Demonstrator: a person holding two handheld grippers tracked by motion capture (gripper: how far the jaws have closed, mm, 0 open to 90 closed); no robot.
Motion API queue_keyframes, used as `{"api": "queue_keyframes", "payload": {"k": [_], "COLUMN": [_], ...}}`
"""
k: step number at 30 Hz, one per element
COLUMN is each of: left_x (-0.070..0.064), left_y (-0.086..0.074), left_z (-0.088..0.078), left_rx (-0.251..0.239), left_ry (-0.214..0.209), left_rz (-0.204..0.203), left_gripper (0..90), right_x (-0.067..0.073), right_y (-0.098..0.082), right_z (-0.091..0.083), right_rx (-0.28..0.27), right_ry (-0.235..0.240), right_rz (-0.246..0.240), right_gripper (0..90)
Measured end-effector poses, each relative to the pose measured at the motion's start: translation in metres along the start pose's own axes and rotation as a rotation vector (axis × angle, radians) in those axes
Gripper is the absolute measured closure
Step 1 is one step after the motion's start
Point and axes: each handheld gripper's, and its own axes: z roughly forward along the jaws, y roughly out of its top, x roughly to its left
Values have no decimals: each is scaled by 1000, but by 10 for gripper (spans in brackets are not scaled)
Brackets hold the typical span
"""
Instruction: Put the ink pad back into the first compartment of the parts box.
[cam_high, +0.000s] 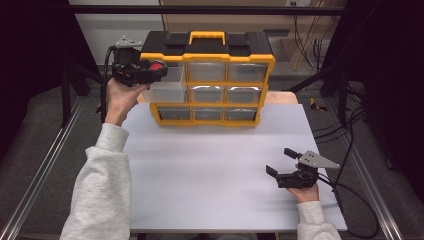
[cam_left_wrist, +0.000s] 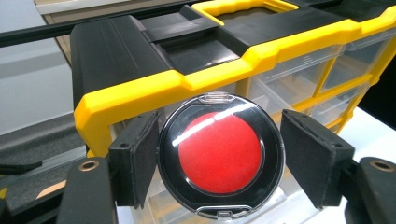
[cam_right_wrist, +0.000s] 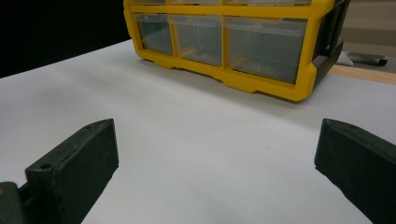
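High view. Left tool raised at the top left corner of the organiser, a yellow and black drawer cabinet standing at the far edge of the white worktop. A round compact, red inside, sits between its jaws. Just below it one clear drawer stands pulled out of the left column. Right tool rests low near the worktop's right edge, well apart from the organiser, jaws spread, nothing between them.

Left gripper view. Left tool clamped on the compact: black rim, clear lid, red disc, held edge-on by both pads. The left pad presses the rim; at the right pad the contact is harder to see, probably touching. Behind it, the organiser's yellow frame and black top, clear drawers further right.

Right gripper view. Right tool open wide above bare worktop. The organiser's bottom row of clear drawers lies ahead, all shut.
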Motion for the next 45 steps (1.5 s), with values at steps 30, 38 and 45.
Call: {"api": "queue_keyframes", "payload": {"k": [30,38,45], "left_x": [0,2,-1], "left_y": [-9,-11,-12], "left_z": [8,1,-17], "left_rx": [55,7,-64], "left_ry": [23,8,-20], "left_rz": [38,26,25], "left_gripper": [289,268,224], "right_x": [0,0,0], "right_y": [0,0,0], "right_z": [0,0,0], "right_rx": [0,1,1], "right_ry": [-1,1,-2], "right_rz": [-3,2,3], "right_gripper": [2,2,2]}}
